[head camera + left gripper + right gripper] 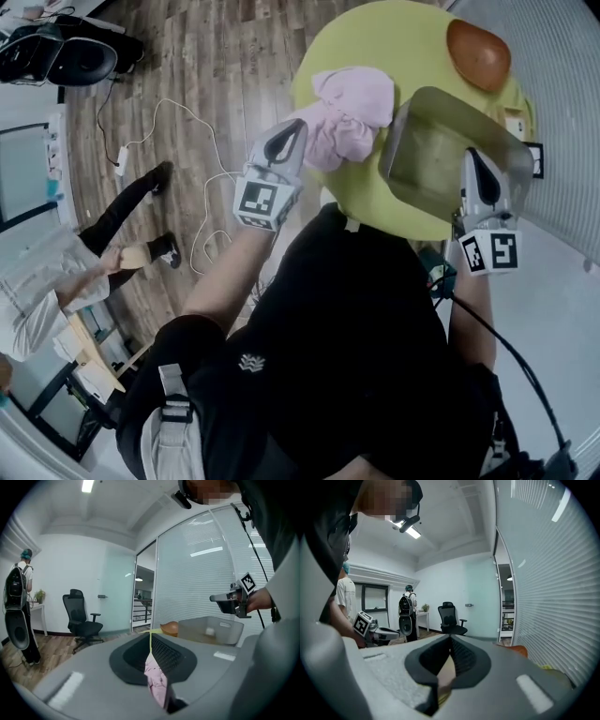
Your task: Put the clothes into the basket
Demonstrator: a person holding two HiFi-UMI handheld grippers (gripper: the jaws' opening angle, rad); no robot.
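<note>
**Holding a pink garment beside the basket, nothing dropped in yet**

The left gripper (292,131) sits at the centre of the head view with its jaws clamped on a fold of the pink garment (352,112). The left gripper view shows the pink cloth pinched between the closed pads and hanging down below them. The rest of the garment lies bunched on the round yellow-green table (403,37), just up and right of the jaw tips, so it looks gripped but not lifted clear.

The right gripper (473,159), at the right of the head view, is also clenched. In the right gripper view a pale tan sliver is caught between its pads. Going by the head view, that is most likely the near edge of the grey basket (441,150), which the gripper seems to hold steady or tilted.

The basket stands on the right side of the table, just beside the garment. What shows of its inside holds no clothes.

A rounded orange-brown object (478,52) rests on the table at the upper right, beyond the basket.

By my reading the task is at its start. The garment is grasped and the basket is secured. Lifting the cloth, carrying it over the rim and letting it go all remain to be done.
</note>
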